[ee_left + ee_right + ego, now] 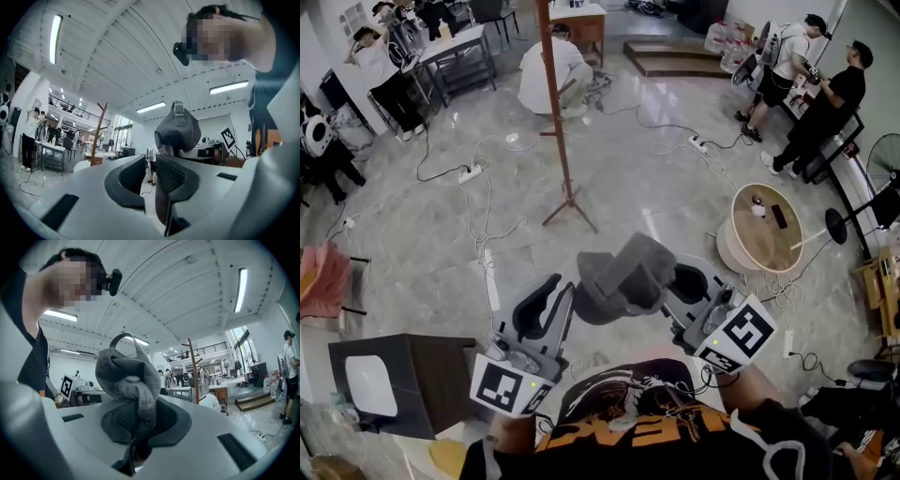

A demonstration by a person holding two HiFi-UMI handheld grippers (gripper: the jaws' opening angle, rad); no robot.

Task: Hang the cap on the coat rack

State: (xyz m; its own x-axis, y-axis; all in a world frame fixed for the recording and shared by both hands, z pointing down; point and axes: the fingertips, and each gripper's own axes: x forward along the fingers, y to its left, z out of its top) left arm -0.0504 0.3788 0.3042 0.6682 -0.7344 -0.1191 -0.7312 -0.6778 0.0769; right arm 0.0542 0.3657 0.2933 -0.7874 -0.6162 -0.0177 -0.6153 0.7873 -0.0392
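While right gripper (139, 427) pinches the bunched cap (623, 274), brim hidden, left gripper (151, 171) sits beside it, jaws slightly apart, empty; rack (560, 122) well ahead, top cut off.

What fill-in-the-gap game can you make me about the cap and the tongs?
1. The right tongs are shut on the ____.
2. The left tongs are ____, with nothing between them.
3. The cap is ____ in colour.
4. The rack stands on the ____, and no cap hangs on it.
Missing words: cap, open, grey, floor.
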